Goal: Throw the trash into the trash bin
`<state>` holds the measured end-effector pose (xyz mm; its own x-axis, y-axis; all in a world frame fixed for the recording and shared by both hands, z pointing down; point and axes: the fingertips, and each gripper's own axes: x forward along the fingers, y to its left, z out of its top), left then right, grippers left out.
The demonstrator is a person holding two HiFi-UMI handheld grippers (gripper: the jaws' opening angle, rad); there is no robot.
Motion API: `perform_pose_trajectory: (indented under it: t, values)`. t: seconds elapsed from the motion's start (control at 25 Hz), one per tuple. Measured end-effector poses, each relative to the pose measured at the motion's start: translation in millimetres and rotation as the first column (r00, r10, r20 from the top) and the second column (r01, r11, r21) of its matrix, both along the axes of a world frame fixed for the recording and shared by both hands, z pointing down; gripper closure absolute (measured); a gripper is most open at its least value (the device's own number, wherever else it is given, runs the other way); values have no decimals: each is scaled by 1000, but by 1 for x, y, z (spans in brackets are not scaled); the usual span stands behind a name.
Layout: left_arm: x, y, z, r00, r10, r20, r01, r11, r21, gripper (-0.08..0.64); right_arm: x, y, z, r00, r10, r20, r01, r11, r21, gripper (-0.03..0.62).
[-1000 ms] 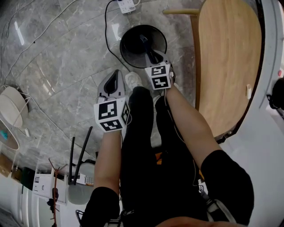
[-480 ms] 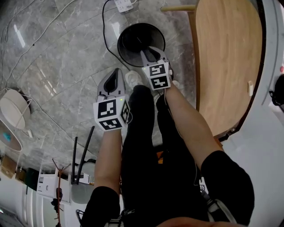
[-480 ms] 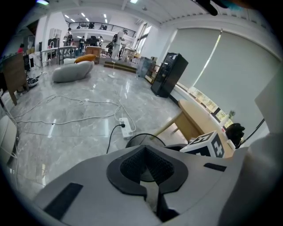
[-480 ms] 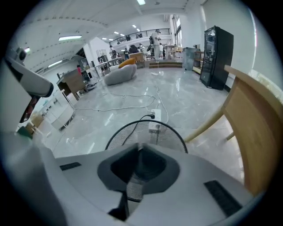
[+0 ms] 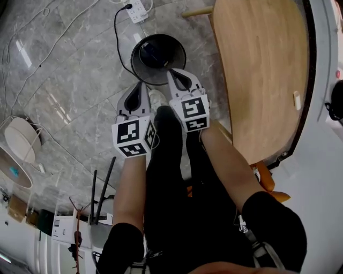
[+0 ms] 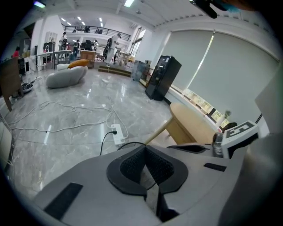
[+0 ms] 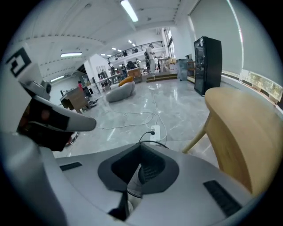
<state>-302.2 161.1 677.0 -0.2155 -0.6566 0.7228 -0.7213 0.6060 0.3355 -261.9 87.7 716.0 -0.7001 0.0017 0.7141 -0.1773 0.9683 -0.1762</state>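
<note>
Grey marble floor (image 5: 64, 69); wooden counter (image 5: 257, 69) at right. Black round trash bin (image 5: 138, 63) stands on the floor beside it. Left hand-held gripper (image 5: 140, 85) and right hand-held gripper (image 5: 174, 74) hover at the bin's near rim, both with jaws together and empty; the right has just closed. Power strip (image 5: 136, 9) lies beyond. Dark trash (image 5: 152, 52) lies inside the bin.

The left forearm (image 5: 130, 182) and right forearm (image 5: 226, 160) are reaching forward, side by side. The left gripper (image 5: 140, 87) is angling downward, its fingers (image 6: 131, 166) meeting. The right gripper (image 5: 175, 75) is leading slightly; its fingers (image 7: 153, 170) have just been closing and are now pressing together, empty.
</note>
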Motion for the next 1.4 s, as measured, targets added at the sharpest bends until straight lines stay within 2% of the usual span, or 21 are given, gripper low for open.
perform_pose_trajectory:
  t: [0.12,0.24,0.4,0.52,0.6,0.72,1.0,1.12,1.28,1.32,1.4]
  values:
    - [11,-17,-15,1000,17,18,-18,1000,13,548,21,-12,-41,997,48,68,-49,999,13,581]
    - [24,-50,-32,998,56,32,-58,997,57,548,41,-46,-80,979,148,139,-154,988,33,581]
    - [56,-105,-58,989,137,54,-143,982,122,548,76,-98,-135,930,246,273,-278,957,86,580]
    - [99,-148,-69,972,227,63,-234,961,148,548,119,-138,-153,902,325,283,-366,924,107,580]
    - [134,-171,-75,953,298,54,-303,939,163,548,156,-161,-157,886,385,259,-426,896,126,580]
    - [186,-201,-88,916,398,52,-400,897,189,548,210,-190,-167,835,484,261,-529,837,138,581]
    - [303,-260,-108,795,603,68,-603,773,196,548,336,-243,-181,700,659,275,-709,687,159,580]
    - [343,-278,-110,755,651,72,-652,737,175,548,383,-258,-184,652,704,283,-755,637,156,581]
    - [384,-298,-105,709,701,72,-703,696,149,548,430,-269,-179,603,748,279,-796,588,143,580]
    - [392,-301,-104,702,708,69,-710,690,142,548,438,-270,-175,601,750,276,-798,586,144,580]
    - [408,-305,-102,693,718,63,-719,683,132,547,450,-271,-169,617,737,274,-785,599,156,580]
